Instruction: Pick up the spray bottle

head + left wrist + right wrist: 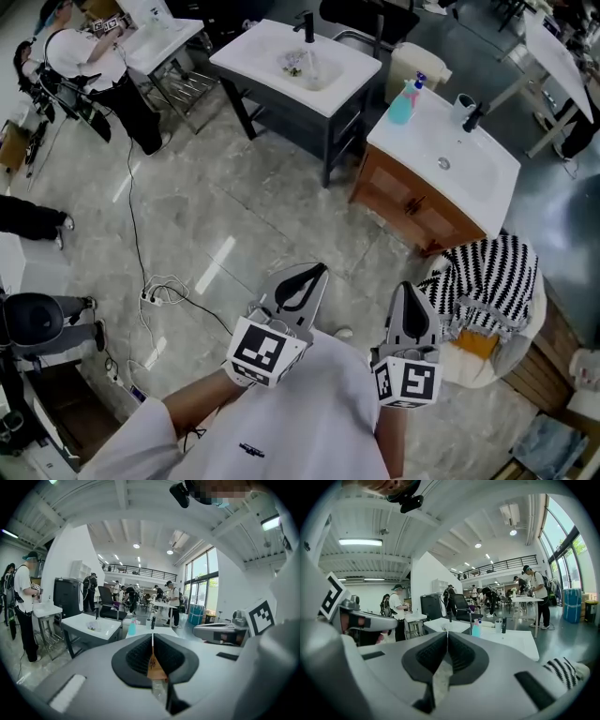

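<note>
A teal spray bottle (404, 101) with a blue trigger head stands at the near left corner of the white top of a wooden sink cabinet (487, 176). It shows small and far off as the spray bottle (132, 628) in the left gripper view and as the spray bottle (476, 628) in the right gripper view. My left gripper (316, 270) and right gripper (409, 288) hover side by side over the floor, well short of the cabinet. Both are shut with nothing between the jaws.
A second white sink on a dark frame (296, 64) stands left of the cabinet. A striped cloth lies on a round white seat (491, 274) at my right. A cable with a plug strip (156, 295) runs over the floor. People stand at tables at the far left (89, 58).
</note>
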`<state>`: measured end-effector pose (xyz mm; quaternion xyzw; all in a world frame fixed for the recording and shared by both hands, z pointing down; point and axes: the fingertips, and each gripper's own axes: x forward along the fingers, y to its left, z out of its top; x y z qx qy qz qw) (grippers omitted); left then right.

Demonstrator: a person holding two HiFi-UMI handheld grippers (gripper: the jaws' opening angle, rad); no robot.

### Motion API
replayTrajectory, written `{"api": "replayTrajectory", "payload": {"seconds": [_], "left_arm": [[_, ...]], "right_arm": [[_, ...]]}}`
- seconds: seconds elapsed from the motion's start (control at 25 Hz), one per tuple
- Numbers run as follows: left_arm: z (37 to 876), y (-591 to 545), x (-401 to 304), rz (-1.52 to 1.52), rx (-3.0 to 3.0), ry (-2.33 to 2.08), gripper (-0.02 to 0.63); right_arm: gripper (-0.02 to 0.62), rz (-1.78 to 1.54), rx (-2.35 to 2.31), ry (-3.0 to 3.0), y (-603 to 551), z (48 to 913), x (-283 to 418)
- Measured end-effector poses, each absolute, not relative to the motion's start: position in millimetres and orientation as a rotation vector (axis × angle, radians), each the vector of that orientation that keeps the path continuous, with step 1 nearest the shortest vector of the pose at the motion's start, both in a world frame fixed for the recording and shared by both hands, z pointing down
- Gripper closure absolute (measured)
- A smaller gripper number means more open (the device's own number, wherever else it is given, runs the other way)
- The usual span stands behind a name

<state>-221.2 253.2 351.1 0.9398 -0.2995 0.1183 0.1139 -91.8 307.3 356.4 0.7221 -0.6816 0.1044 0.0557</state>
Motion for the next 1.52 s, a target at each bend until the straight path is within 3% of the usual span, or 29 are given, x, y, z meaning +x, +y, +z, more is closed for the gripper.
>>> {"api": "replayTrajectory", "payload": {"seconds": [0.56,1.2,1.52], "left_arm": [[365,159,-226,0.324,2.711,-0.907,0.594],[353,-34,-69,0.317,2.697,-1.055,0.594],[359,-87,-17,0.306,2.664,-1.119,0.594]], "right_arm": [[0.589,0.321,2.144,-2.104,206,368,-97],[0.589,0.196,1.988,-2.179,-9,377,68],[0.589,0.215,1.960,-2.252,-76,383,116]]}}
